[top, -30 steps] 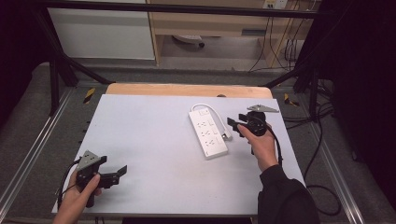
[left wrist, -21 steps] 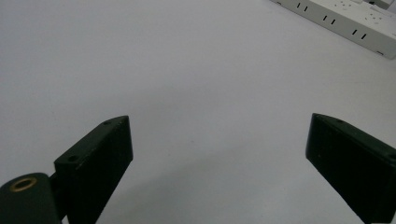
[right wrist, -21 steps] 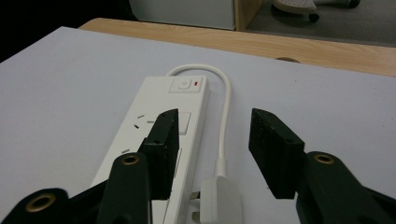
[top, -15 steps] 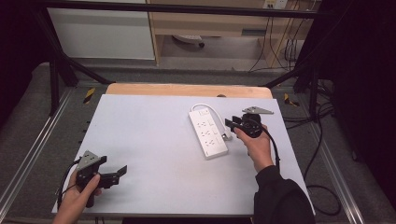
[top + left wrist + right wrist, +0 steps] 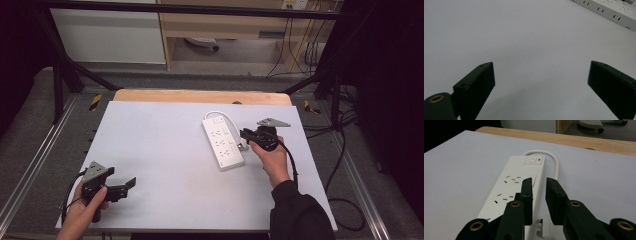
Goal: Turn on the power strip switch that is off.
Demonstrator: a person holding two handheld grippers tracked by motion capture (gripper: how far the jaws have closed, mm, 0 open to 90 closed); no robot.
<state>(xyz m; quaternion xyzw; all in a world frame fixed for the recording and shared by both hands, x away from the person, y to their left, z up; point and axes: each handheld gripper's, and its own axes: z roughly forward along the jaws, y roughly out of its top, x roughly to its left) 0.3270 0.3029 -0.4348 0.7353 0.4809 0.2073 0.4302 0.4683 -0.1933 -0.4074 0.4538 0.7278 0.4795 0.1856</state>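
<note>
A white power strip (image 5: 223,143) lies on the white table right of centre, its switch end (image 5: 533,160) far from me and its white cord (image 5: 555,162) looping off that end. My right gripper (image 5: 244,134) hovers at the strip's right edge. In the right gripper view its jaws (image 5: 539,182) stand nearly together around a white plug (image 5: 546,230) whose metal prongs point toward the strip. My left gripper (image 5: 131,186) rests near the front left corner, and its jaws (image 5: 541,77) are wide apart over bare table.
The white table top (image 5: 165,150) has a wooden strip (image 5: 200,96) along its far edge. Black frame bars (image 5: 60,75) and cables (image 5: 345,125) surround the table. A corner of the power strip (image 5: 609,11) shows far off in the left gripper view.
My right gripper has edged slightly left and nearer, closer to the strip's side. The left gripper has not moved.
</note>
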